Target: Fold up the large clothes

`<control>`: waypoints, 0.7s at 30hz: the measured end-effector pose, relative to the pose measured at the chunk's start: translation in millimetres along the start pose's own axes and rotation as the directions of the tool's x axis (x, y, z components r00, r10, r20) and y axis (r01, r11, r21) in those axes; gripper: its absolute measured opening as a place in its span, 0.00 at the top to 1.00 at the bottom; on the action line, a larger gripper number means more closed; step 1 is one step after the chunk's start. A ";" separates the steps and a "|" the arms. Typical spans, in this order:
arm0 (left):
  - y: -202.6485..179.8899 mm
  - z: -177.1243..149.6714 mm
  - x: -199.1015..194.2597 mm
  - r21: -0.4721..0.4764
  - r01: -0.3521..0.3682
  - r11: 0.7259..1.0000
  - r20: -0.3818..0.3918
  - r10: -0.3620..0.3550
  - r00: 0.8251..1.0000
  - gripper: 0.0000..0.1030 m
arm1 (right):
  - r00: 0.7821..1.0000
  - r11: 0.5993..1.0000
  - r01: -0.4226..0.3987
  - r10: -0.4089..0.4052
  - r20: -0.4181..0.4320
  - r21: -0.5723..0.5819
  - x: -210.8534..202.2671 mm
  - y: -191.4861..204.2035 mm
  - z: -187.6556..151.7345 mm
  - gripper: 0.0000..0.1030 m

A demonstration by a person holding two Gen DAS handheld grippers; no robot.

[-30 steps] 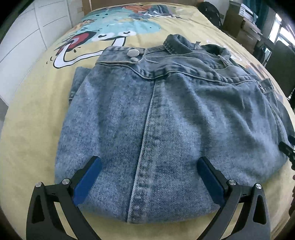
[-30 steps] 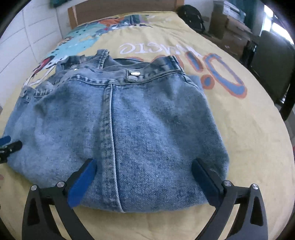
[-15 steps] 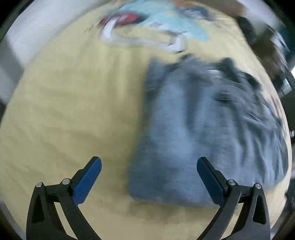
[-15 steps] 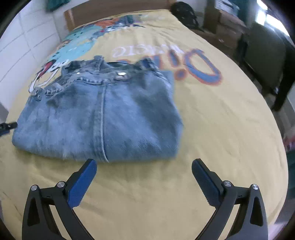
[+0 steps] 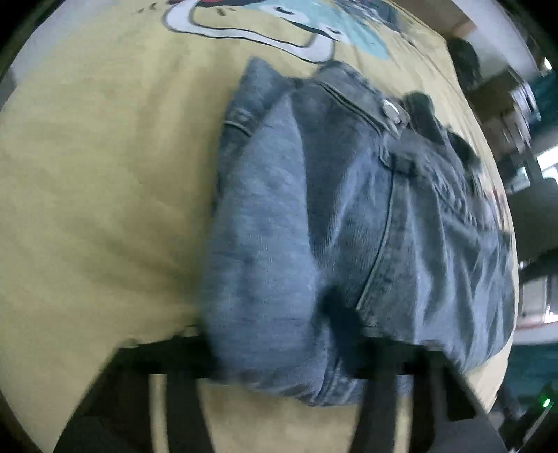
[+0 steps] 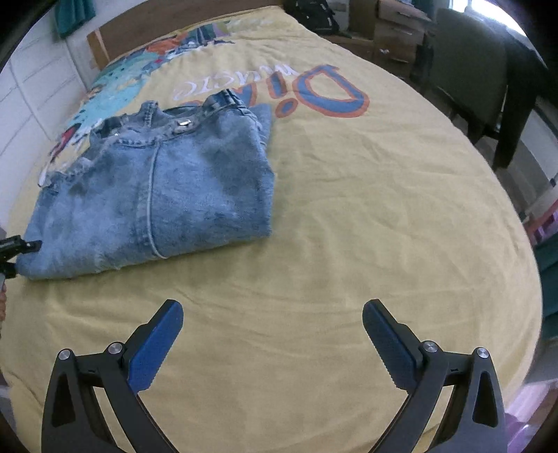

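A folded blue denim garment (image 6: 164,195) lies on the yellow printed bed sheet (image 6: 348,209), left of the middle. In the blurred left wrist view the denim garment (image 5: 348,216) fills the centre. My left gripper (image 5: 279,343) has its jaws closing on the near folded end, and the cloth bunches between the dark fingers (image 5: 343,322). The right wrist view shows that left gripper (image 6: 14,256) at the fold's near left corner. My right gripper (image 6: 272,324) stands open over bare sheet, well short of the garment, nothing between its blue pads (image 6: 157,348).
A wooden headboard (image 6: 146,31) ends the bed at the back, with a white tiled wall (image 6: 31,90) on the left. A black bag (image 6: 310,14), cardboard boxes (image 6: 397,31) and a dark chair (image 6: 477,80) stand along the bed's right side.
My left gripper went from wide open over the denim's middle to its left end and closed in on the cloth. The right gripper drew back from the garment, still open.
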State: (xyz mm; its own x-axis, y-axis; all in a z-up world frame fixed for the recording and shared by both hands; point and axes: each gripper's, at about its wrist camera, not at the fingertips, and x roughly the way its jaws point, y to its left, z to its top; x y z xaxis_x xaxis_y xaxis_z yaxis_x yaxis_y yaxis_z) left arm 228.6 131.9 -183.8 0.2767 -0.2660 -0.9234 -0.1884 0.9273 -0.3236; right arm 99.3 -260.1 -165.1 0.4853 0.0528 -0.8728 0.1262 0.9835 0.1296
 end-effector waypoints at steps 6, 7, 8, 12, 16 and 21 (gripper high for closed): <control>-31.3 16.4 -28.1 0.101 -0.009 0.995 0.027 0.007 1.000 0.86 | 1.000 1.000 -0.016 0.016 0.005 -0.014 -3.0 0.1 5.8 0.01; -44.9 17.6 -39.9 0.131 -0.004 0.991 0.046 -0.002 0.999 0.87 | 1.000 1.000 -0.023 0.023 0.012 -0.006 -5.3 -2.4 7.7 0.01; -54.9 11.3 -47.1 0.148 0.001 0.989 0.060 -0.010 0.998 0.87 | 0.999 1.000 -0.026 0.026 0.022 0.001 -7.7 -4.7 9.7 0.01; -102.8 12.8 -82.9 0.209 0.059 0.976 0.098 -0.081 0.992 0.87 | 0.997 0.999 -0.040 0.038 0.063 0.028 -18.1 -15.8 15.6 0.01; -171.3 18.6 -96.2 0.268 0.169 0.949 0.078 -0.196 0.978 0.88 | 0.995 0.997 -0.055 0.050 0.084 0.057 -27.8 -28.3 17.2 0.01; -263.5 10.8 -95.9 0.391 0.201 0.898 0.056 -0.241 0.969 0.90 | 0.992 0.997 -0.051 0.044 0.120 0.061 -48.0 -46.5 26.5 0.01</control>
State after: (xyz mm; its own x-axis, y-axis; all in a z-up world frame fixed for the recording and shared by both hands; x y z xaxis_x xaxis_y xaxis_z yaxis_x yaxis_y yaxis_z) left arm 261.8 -84.2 -7.7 0.3664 -0.4662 -0.8052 0.2543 0.8827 -0.3953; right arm 93.1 -312.9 -116.8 0.5905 0.0746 -0.8036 0.1540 0.9670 0.2029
